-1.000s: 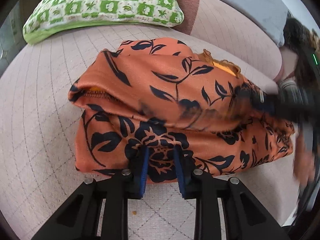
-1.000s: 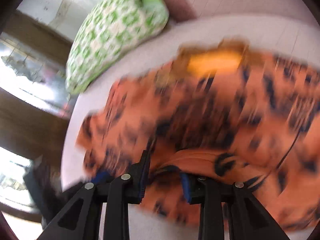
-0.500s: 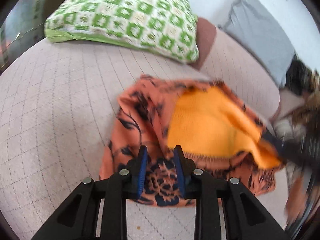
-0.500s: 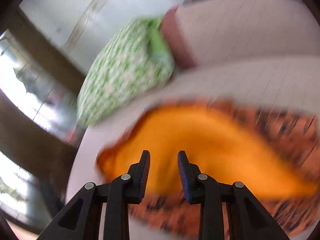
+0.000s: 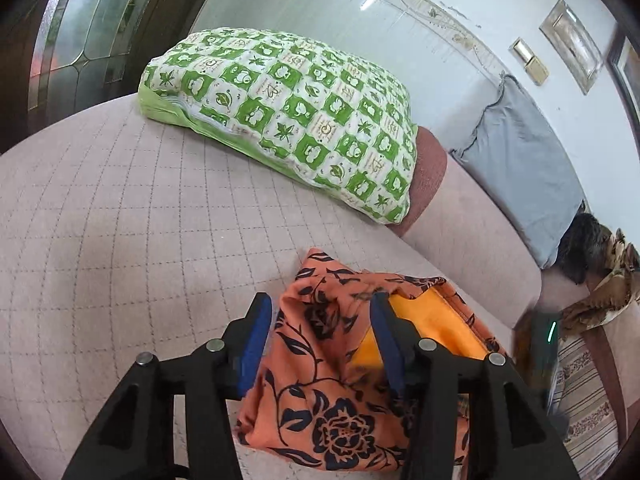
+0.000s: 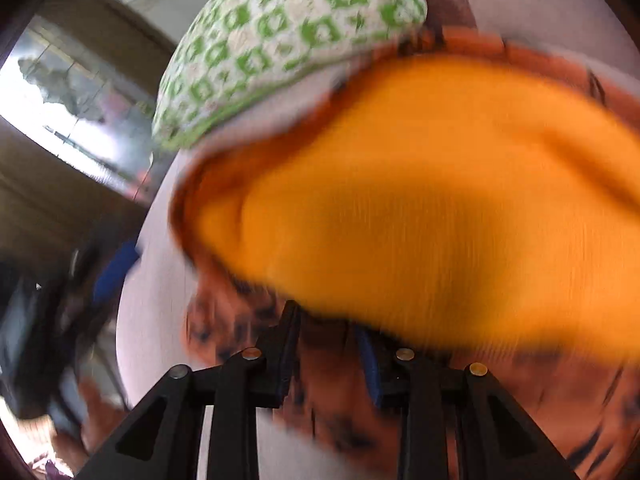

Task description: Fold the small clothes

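Observation:
An orange garment (image 5: 320, 400) with black flowers and a yellow lining (image 5: 432, 320) lies bunched on the quilted sofa seat (image 5: 120, 220). My left gripper (image 5: 320, 312) hovers over its near edge. Its jaws are opening; a fold of cloth stands between the blue pads (image 5: 256, 336), which no longer press on it. In the blurred right wrist view, my right gripper (image 6: 326, 328) is shut on an orange fold, and the yellow lining (image 6: 400, 200) billows over the fingers. The right gripper (image 5: 540, 332) shows as a dark blur at the garment's right end.
A green-and-white checked pillow (image 5: 288, 116) lies at the back of the seat, close behind the garment. A grey cushion (image 5: 524, 172) leans on the backrest to the right. A brown patterned cloth (image 5: 600, 292) drapes over the right end. Glass panels (image 5: 72, 40) stand far left.
The left jaws have let go of the garment's hem, spread wider and lifted. The right gripper has swung its flap across, turning the yellow lining up.

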Demonstrator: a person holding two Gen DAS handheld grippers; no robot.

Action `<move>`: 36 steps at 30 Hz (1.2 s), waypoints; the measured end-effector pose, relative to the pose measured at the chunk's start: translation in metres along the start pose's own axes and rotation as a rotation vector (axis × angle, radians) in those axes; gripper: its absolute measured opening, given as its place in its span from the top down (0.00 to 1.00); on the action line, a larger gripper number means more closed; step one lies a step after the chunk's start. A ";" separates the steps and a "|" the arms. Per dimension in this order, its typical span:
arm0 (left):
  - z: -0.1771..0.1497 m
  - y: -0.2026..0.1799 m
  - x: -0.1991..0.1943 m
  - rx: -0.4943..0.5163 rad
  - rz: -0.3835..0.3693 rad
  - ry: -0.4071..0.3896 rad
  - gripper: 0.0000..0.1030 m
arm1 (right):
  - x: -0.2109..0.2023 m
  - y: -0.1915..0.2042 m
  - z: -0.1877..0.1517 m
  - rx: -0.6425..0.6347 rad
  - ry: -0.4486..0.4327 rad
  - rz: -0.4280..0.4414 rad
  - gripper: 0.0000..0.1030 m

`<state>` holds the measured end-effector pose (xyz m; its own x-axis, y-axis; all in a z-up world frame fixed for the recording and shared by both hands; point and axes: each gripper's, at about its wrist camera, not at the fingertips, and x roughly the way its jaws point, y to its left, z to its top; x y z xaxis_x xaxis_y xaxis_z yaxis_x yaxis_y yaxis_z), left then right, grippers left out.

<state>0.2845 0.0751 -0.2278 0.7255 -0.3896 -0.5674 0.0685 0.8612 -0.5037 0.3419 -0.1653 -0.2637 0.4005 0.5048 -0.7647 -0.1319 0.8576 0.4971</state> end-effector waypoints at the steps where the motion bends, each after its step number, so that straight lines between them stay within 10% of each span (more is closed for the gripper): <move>1: 0.001 -0.001 0.004 0.003 -0.002 0.013 0.50 | -0.008 0.002 0.017 -0.007 -0.086 -0.039 0.69; 5: -0.006 -0.004 0.020 0.029 -0.006 0.119 0.50 | -0.043 -0.018 0.069 0.119 -0.324 -0.067 0.69; 11: -0.028 -0.017 0.054 0.119 0.082 0.298 0.48 | -0.079 -0.033 0.043 0.141 -0.325 -0.042 0.69; 16: -0.035 -0.021 0.057 0.127 0.143 0.295 0.47 | -0.098 -0.064 -0.022 0.116 -0.150 -0.017 0.69; 20: -0.036 -0.020 0.060 0.125 0.180 0.288 0.47 | -0.098 -0.094 -0.067 0.099 -0.052 -0.169 0.69; 30: -0.032 -0.010 0.064 0.108 0.230 0.252 0.47 | -0.166 -0.201 0.039 0.339 -0.413 -0.469 0.70; 36: -0.033 -0.031 0.055 0.167 0.199 0.181 0.47 | -0.173 -0.181 0.037 0.295 -0.426 -0.318 0.69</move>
<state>0.2992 0.0160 -0.2646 0.6034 -0.2471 -0.7582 0.0599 0.9621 -0.2659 0.3297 -0.4115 -0.2058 0.7146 0.0921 -0.6934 0.2863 0.8660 0.4100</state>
